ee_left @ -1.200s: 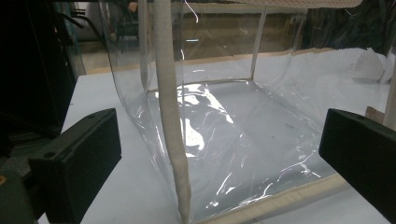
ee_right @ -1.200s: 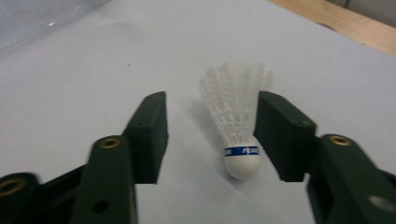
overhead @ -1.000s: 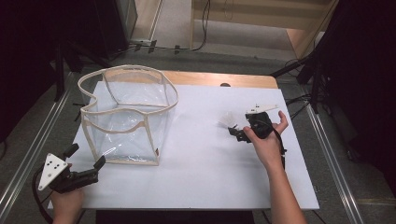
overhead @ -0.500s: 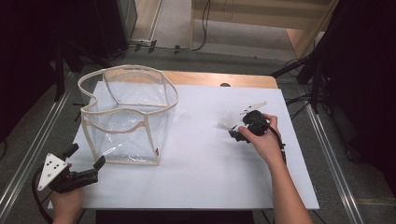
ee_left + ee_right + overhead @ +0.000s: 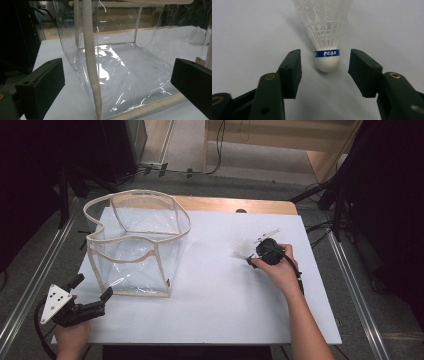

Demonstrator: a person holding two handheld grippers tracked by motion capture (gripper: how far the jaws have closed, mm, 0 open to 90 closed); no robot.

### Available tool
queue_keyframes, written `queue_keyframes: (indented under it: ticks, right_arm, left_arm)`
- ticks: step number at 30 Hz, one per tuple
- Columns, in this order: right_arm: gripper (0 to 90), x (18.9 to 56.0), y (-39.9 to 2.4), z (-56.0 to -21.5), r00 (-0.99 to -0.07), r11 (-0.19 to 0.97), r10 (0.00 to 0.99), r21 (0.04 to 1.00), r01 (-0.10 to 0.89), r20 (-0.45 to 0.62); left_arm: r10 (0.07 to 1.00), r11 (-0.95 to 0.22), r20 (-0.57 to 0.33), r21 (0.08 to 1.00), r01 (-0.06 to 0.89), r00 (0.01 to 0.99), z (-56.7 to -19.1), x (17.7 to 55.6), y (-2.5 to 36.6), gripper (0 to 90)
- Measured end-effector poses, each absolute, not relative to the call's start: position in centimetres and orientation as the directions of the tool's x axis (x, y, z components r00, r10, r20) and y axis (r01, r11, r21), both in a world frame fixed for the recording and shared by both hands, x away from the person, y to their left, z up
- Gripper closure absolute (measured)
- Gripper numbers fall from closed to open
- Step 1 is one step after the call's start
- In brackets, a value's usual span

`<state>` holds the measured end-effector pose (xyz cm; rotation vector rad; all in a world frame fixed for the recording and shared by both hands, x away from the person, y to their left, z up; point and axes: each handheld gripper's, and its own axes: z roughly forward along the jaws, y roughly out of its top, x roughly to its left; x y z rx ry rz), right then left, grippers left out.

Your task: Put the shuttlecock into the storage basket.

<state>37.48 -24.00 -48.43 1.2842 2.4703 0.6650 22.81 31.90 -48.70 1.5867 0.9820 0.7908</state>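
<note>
The right gripper [image 5: 325, 66] has just been closing its jaws around the shuttlecock [image 5: 326, 37] (pads not yet touching its cork); the left gripper [image 5: 92, 290] gapes released beside the clear bag [image 5: 135, 245].

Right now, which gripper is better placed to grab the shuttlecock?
Right. The right gripper already has its jaws either side of the shuttlecock cork; they have just been closing, with gaps left on both sides. The left gripper sits open by the clear bag, across the table.
</note>
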Motion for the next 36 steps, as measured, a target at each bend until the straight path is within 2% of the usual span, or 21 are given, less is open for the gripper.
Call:
queue_keyframes:
  ticks: [7, 14, 15, 17, 23, 36]
  right_arm:
    - [53.1, 37.6, -23.5, -48.9, -0.576, 0.517, 0.816, 0.503, 0.693, -0.046]
    - [54.1, 37.9, -23.6, -49.2, -0.564, 0.516, 0.824, 0.492, 0.701, -0.061]
    - [59.1, 38.0, -23.6, -49.4, -0.558, 0.512, 0.828, 0.488, 0.707, -0.061]
    - [61.6, 38.0, -23.6, -49.4, -0.549, 0.504, 0.834, 0.487, 0.713, -0.058]
    - [62.6, 38.0, -24.0, -49.3, -0.531, 0.47, 0.847, 0.507, 0.722, -0.029]
    - [62.7, 36.5, -23.7, -48.0, -0.536, 0.425, 0.844, 0.604, 0.674, 0.004]
  left_arm:
    - [0.897, -0.103, 0.006, 0.975, 0.196, 0.442, -48.7, 22.8, 31.9, 0.0]
    - [0.897, -0.104, 0.006, 0.975, 0.197, 0.442, -48.7, 22.8, 31.9, 0.0]
    - [0.897, -0.103, 0.006, 0.975, 0.196, 0.442, -48.7, 22.8, 31.9, 0.0]
    - [0.897, -0.103, 0.006, 0.975, 0.196, 0.442, -48.7, 22.8, 31.9, 0.0]
    - [0.897, -0.105, 0.008, 0.975, 0.196, 0.442, -48.7, 22.8, 31.9, 0.0]
    - [0.897, -0.105, 0.008, 0.975, 0.196, 0.443, -48.7, 22.8, 31.9, 0.0]
